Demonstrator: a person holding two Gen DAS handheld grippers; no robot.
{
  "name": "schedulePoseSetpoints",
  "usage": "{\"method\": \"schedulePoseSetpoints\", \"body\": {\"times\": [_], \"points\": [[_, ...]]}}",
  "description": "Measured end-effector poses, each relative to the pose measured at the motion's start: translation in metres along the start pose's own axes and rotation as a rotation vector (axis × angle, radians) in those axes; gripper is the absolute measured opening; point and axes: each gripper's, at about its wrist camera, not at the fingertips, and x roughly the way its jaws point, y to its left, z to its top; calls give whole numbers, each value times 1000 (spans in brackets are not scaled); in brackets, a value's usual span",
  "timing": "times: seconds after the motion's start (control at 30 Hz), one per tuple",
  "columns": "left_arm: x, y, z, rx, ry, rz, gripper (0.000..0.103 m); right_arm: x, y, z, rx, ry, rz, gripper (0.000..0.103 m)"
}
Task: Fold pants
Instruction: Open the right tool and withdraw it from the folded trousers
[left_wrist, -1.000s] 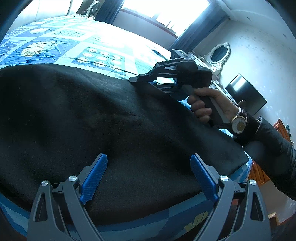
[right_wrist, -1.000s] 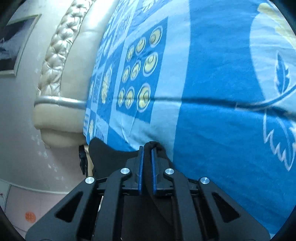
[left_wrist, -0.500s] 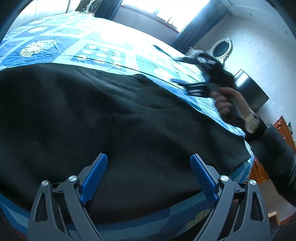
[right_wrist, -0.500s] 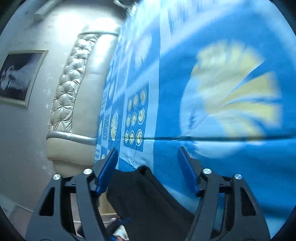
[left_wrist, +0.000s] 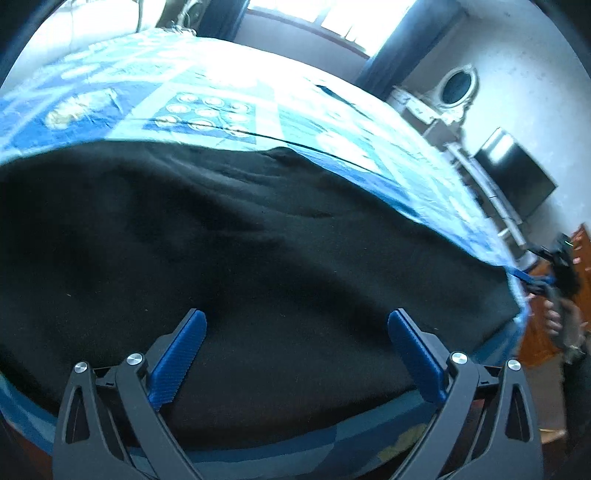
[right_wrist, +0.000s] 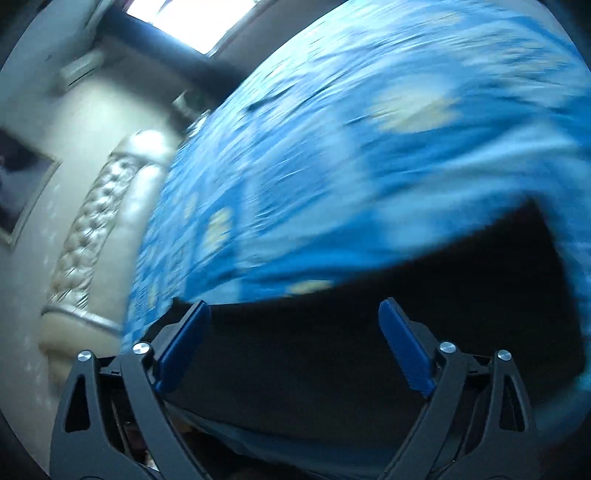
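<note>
The black pants (left_wrist: 240, 251) lie spread flat on the blue patterned bedspread (left_wrist: 207, 96), near the bed's front edge. My left gripper (left_wrist: 295, 328) is open and empty, its blue pads just above the pants' near part. My right gripper (right_wrist: 293, 321) is open and empty, hovering over the pants (right_wrist: 369, 332) at the bed's edge; that view is motion-blurred. In the left wrist view the right gripper (left_wrist: 543, 266) shows small at the far right, off the pants' right end, held by a hand.
A tufted cream headboard (right_wrist: 96, 221) stands at the left of the right wrist view. A window with dark curtains (left_wrist: 332, 18), a white dresser with an oval mirror (left_wrist: 458, 85) and a dark TV screen (left_wrist: 513, 170) line the far wall.
My right gripper let go of the pants' far edge, opened, and swung back and right off the pants' end. The pants now lie flat. My left gripper stayed open in place.
</note>
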Motion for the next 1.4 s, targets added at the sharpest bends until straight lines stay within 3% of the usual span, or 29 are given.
{"method": "schedulePoseSetpoints", "body": {"times": [0.1, 0.2, 0.33, 0.43, 0.6, 0.9, 1.23, 1.3, 1.33, 1.37, 1.4], "points": [[-4, -17, 5, 63, -30, 132, 98, -28, -40, -5, 55, -72, -100, 99], [-16, -27, 14, 85, -86, 206, 98, -43, -87, -7, 164, -115, -142, 101], [-34, -25, 21, 4, -139, 204, 98, -43, -123, -10, 245, -144, -156, 101], [-40, -14, 20, -102, -156, 173, 98, -33, -140, -13, 281, -119, -101, 101], [-40, -3, 9, -222, -142, 158, 98, -31, -142, -16, 336, -102, 5, 101], [-38, -10, 6, -151, -130, 194, 98, -28, -149, -30, 370, -44, 156, 101], [-37, 2, 4, -202, -125, 185, 98, -14, -118, -30, 243, -18, 55, 99], [-37, 3, 3, -199, -123, 190, 98, -11, -112, -29, 206, -6, 1, 91], [-37, 3, 3, -200, -122, 190, 98, -10, -109, -28, 190, 0, -21, 72], [-38, 3, 2, -203, -121, 189, 98, -9, -110, -29, 189, 10, -29, 38], [-38, 4, 2, -206, -120, 188, 98, -5, -115, -31, 218, 29, -16, 23]]}}
